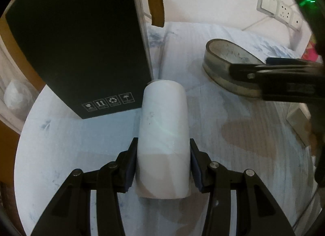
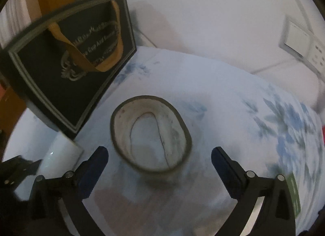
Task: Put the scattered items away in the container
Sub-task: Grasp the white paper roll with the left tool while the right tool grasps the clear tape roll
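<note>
My left gripper [image 1: 162, 154] is shut on a white roll [image 1: 164, 134] that lies lengthwise on the pale blue cloth, its far end at the foot of the black gift bag [image 1: 81, 43]. The roll also shows in the right wrist view [image 2: 61, 152], beside the bag [image 2: 71, 77] with its gold ribbon handle [image 2: 85, 53]. My right gripper [image 2: 159, 154] is open, its jaws either side of a flattened tape roll [image 2: 151, 134] lying on the cloth. In the left wrist view the right gripper's finger [image 1: 274, 75] crosses over the tape roll [image 1: 223, 63].
The cloth [image 2: 233, 94] has blue leaf prints. A wall socket panel [image 1: 280, 10] is at the back right. A small white box [image 1: 298, 118] lies at the right edge. A green item [image 2: 294, 193] sits at the right edge in the right wrist view.
</note>
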A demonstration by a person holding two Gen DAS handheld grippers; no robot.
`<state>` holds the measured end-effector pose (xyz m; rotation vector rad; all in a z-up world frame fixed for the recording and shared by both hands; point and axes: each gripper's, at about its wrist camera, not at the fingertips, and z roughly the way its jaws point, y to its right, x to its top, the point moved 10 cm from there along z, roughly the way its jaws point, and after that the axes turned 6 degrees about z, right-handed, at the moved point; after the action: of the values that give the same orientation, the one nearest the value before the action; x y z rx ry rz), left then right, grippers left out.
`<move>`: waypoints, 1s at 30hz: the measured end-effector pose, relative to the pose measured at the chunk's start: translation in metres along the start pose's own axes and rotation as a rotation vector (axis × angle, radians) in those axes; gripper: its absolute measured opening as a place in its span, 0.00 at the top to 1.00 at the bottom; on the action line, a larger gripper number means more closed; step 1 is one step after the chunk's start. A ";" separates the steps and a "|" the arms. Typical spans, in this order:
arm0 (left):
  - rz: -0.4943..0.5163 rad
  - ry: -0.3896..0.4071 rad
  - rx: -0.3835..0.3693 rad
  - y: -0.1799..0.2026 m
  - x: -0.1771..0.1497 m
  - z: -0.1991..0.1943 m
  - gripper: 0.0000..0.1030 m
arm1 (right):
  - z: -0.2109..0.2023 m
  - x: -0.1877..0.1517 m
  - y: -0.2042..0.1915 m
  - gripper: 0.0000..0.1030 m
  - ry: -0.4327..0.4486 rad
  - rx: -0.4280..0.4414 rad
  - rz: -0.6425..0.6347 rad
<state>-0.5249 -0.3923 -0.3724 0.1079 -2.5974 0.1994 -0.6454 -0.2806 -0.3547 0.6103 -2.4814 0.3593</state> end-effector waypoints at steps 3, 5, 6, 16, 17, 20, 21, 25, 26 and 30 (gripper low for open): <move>-0.010 0.001 -0.006 -0.003 -0.003 -0.002 0.55 | 0.014 -0.002 -0.002 0.11 -0.023 -0.010 -0.017; -0.014 -0.004 -0.010 -0.005 -0.003 -0.003 0.55 | 0.014 -0.006 -0.005 0.29 -0.033 -0.014 -0.024; -0.015 -0.005 -0.011 -0.005 -0.005 -0.005 0.55 | 0.013 -0.009 -0.007 0.29 -0.037 -0.016 -0.027; -0.021 0.037 -0.013 -0.006 -0.015 -0.059 0.56 | -0.051 -0.044 -0.014 0.31 -0.020 0.007 0.036; -0.023 0.045 -0.015 -0.005 -0.015 -0.067 0.56 | -0.061 -0.047 -0.015 0.32 -0.013 0.008 0.043; -0.017 0.072 -0.018 0.001 -0.018 -0.094 0.56 | -0.099 -0.059 -0.022 0.38 0.026 0.004 0.056; -0.014 0.081 -0.018 0.002 -0.020 -0.104 0.56 | -0.112 -0.062 -0.026 0.46 0.034 0.005 0.064; -0.009 0.100 -0.019 0.007 -0.034 -0.139 0.56 | -0.150 -0.087 -0.033 0.62 0.016 0.004 0.103; -0.010 0.093 -0.023 0.008 -0.040 -0.144 0.56 | -0.154 -0.096 -0.034 0.62 -0.007 0.004 0.121; -0.015 0.054 -0.022 0.008 -0.068 -0.145 0.56 | -0.163 -0.127 -0.027 0.62 -0.045 0.014 0.173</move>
<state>-0.3949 -0.3580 -0.2848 0.1121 -2.5437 0.1663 -0.4645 -0.1991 -0.2924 0.4146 -2.5846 0.4339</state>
